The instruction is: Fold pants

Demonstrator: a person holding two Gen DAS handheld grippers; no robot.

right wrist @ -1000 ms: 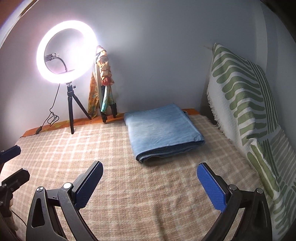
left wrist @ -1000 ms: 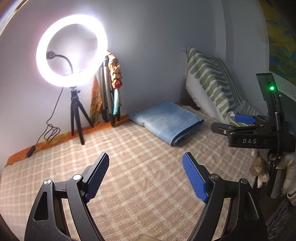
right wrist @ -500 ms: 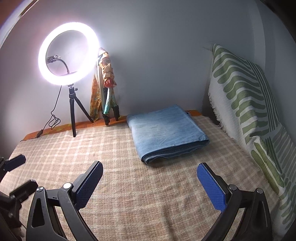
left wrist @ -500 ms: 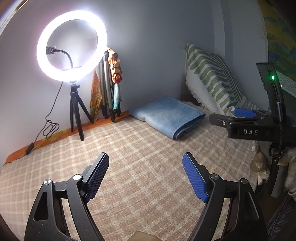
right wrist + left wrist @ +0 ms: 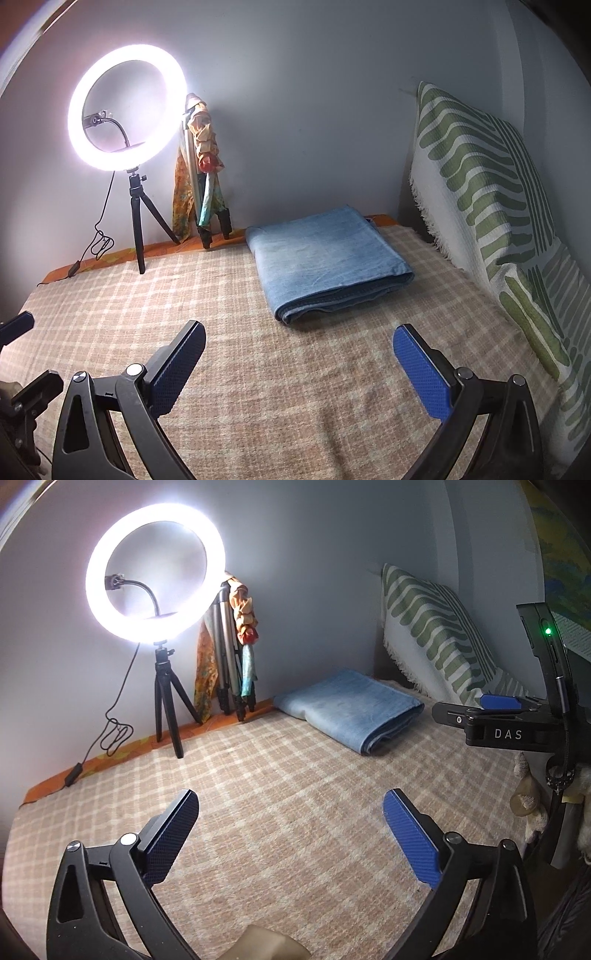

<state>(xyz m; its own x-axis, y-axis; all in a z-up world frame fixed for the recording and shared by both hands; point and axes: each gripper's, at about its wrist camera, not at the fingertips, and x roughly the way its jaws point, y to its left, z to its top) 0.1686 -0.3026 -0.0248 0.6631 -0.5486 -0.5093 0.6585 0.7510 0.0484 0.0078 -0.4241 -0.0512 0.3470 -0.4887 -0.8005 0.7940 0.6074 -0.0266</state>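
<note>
The light blue denim pants (image 5: 351, 707) lie folded into a flat rectangle at the far end of the checked bed cover (image 5: 280, 805), near the wall. They also show in the right wrist view (image 5: 328, 258). My left gripper (image 5: 290, 830) is open and empty, well short of the pants and to their left. My right gripper (image 5: 299, 363) is open and empty, short of the pants' near edge. The right gripper's body (image 5: 506, 727) shows at the right of the left wrist view.
A lit ring light on a black tripod (image 5: 127, 114) stands at the back left, with its cable (image 5: 99, 240) trailing on the bed. A folded tripod with cloth (image 5: 203, 177) leans on the wall. A green-striped pillow (image 5: 491, 206) lines the right side.
Both grippers have shifted slightly, staying open and empty. The folded pants have not moved on the bed.
</note>
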